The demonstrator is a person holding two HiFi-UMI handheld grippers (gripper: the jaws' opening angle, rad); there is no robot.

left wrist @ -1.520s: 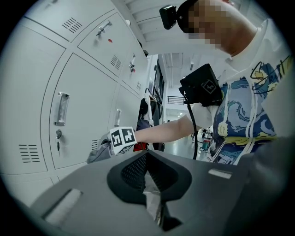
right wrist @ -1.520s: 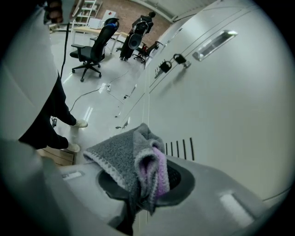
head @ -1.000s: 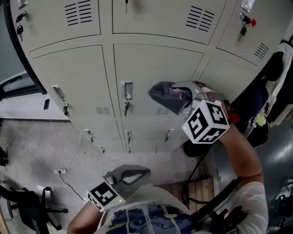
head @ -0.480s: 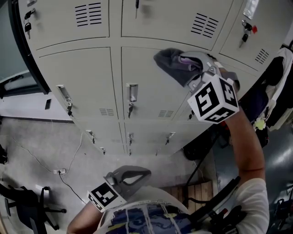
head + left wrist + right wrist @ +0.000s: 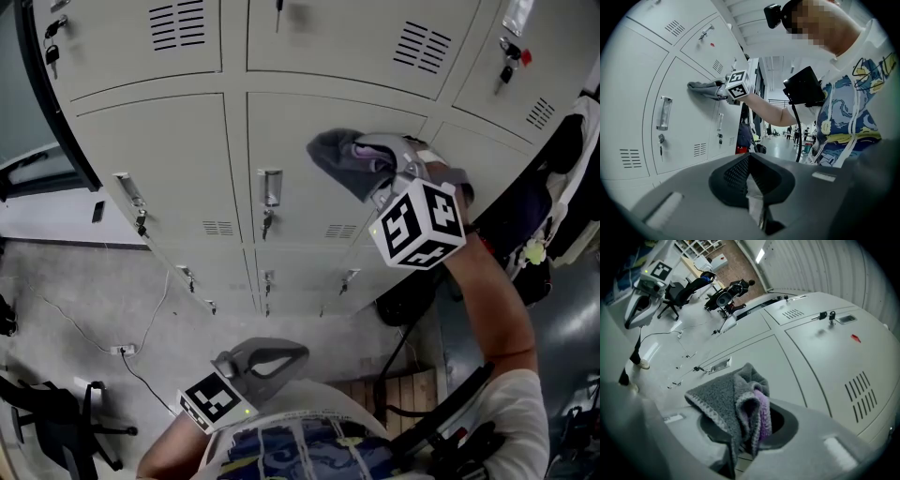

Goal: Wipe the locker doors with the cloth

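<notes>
One grey cloth (image 5: pixel 724 401) between fingers (image 5: pixel 820 441) of the right gripper (image 5: pixel 743 441)

Grey concrete floor (image 5: pixel 75 291) with a thin white cable (image 5: pixel 153 314) lying on it. A black office chair (image 5: pixel 56 422) stands at lower left.

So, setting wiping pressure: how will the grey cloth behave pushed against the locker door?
Probably floppy: the cloth bunches in folds at the right gripper. Its fuzzy pile looks soft and light, so it should flatten against the locker door.
</notes>
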